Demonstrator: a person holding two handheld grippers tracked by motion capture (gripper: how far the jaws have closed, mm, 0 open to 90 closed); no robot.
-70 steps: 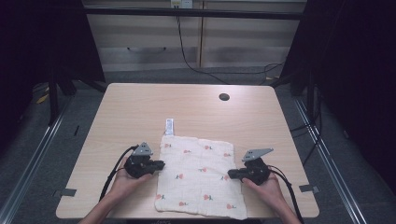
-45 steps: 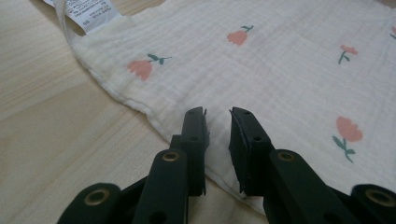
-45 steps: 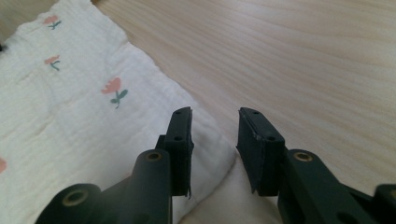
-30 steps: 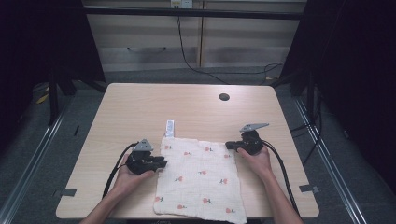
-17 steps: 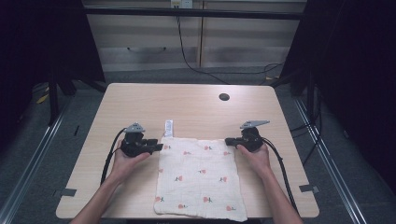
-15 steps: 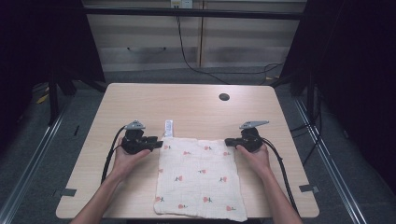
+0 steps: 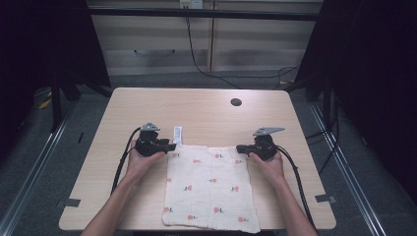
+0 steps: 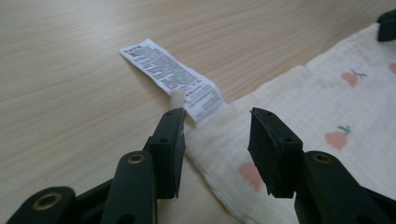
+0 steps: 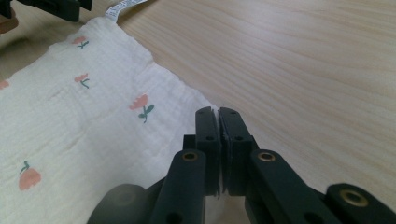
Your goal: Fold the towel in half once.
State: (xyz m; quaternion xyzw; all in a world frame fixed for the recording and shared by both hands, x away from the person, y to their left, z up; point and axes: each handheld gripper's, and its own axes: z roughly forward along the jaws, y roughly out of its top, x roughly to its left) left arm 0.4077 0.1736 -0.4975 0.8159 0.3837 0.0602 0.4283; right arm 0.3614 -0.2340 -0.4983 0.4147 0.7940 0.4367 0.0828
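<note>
Cream cloth (image 7: 210, 189), two grippers, one label (image 7: 177, 134)

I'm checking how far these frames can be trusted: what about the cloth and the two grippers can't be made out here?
- Care label: print too small and blurred, left gripper view.
- Right gripper: jaws pressed together at the cloth corner; whether fabric sits between them is hidden by the jaws.
- Cloth's near edge: overhangs the table, high view, cut near the frame's bottom.
- Left gripper: open; contact with the cloth is unclear.

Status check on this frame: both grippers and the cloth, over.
Left gripper open, fingers straddling the cloth corner by its label. Right gripper shut on the opposite far corner. Cloth flat on table.
</note>
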